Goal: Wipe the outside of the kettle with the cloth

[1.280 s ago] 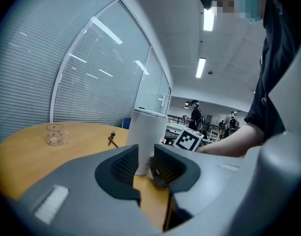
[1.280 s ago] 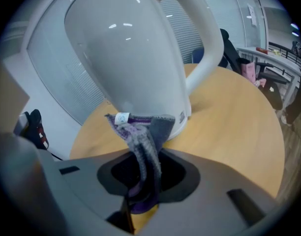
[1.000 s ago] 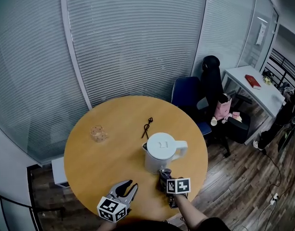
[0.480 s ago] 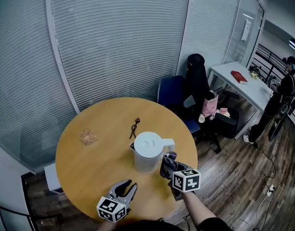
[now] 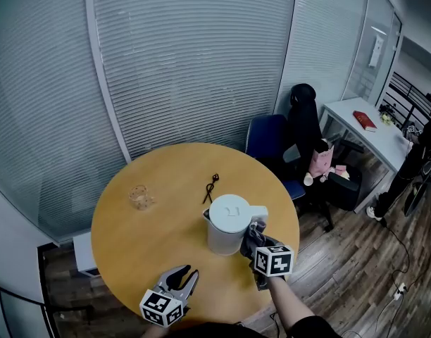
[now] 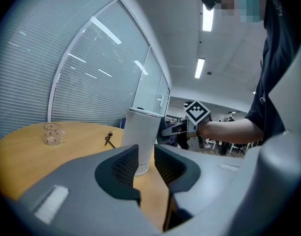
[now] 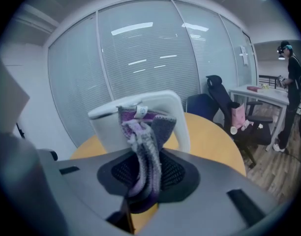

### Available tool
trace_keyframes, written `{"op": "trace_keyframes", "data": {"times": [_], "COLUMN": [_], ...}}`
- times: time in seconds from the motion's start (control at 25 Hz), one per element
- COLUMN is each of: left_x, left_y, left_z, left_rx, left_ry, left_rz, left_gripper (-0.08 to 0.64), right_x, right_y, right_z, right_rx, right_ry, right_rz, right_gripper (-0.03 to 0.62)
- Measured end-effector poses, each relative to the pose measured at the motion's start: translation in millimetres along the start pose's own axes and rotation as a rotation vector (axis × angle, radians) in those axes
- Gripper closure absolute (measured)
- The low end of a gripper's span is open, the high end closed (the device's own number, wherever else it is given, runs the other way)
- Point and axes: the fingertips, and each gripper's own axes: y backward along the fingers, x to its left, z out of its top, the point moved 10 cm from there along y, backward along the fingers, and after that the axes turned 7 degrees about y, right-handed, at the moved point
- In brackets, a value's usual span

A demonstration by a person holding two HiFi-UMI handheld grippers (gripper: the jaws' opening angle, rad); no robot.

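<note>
At the left of the round wooden counter (image 5: 145,245) stands a small clear glass (image 5: 139,196), well apart from everything else. Nearer the person, the left gripper (image 5: 186,273) is held over the counter's near edge. Its own view shows what the head view cannot: its fingers (image 6: 122,165) stand a narrow gap apart with nothing between them, and the kettle (image 6: 140,134) rises beyond that gap. A small black cord-like thing (image 5: 212,186) lies near the counter's middle, just behind the kettle. The kettle is white and stands upright right of centre, lid on, handle turned to the right. The right gripper (image 5: 255,242) is at that handle side, its fingers (image 7: 174,173) clenched on a purple and grey cloth (image 7: 140,136). The right gripper view shows the cloth bunched upward from the fingers with a small white label at its top, lying against the kettle between body and handle; the head view shows only a dark wad there. Beyond the counter's right edge stand a blue chair (image 5: 266,136) and a black chair (image 5: 305,115)
</note>
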Motion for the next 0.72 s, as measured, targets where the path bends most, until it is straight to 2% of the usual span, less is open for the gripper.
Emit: {"op": "trace_keyframes", "data": {"times": [0.16,0.48,0.72], "left_x": [1.2,10.4,17.1], "left_y": [5.3,21.0,26.8], "left_z": [-1.6,-8.2,-9.7], "left_rx": [0.003,0.019,0.017], "left_ry": [0.0,0.018,0.032], "left_rz": [0.023,0.079,0.106], "left_gripper": [0.474,0.474,0.474], "right_x": [-1.9,-14.5,-17.0], "right_y": [-22.0,-69.2,-80.9], "right_z": [-25.6,-76.6,-86.5], "right_rx": [0.069,0.259,0.302], "right_ry": [-0.027,-0.143,-0.154], "right_rz": [-0.01,-0.051,-0.058], "right_gripper": [0.495,0.495,0.497]}}
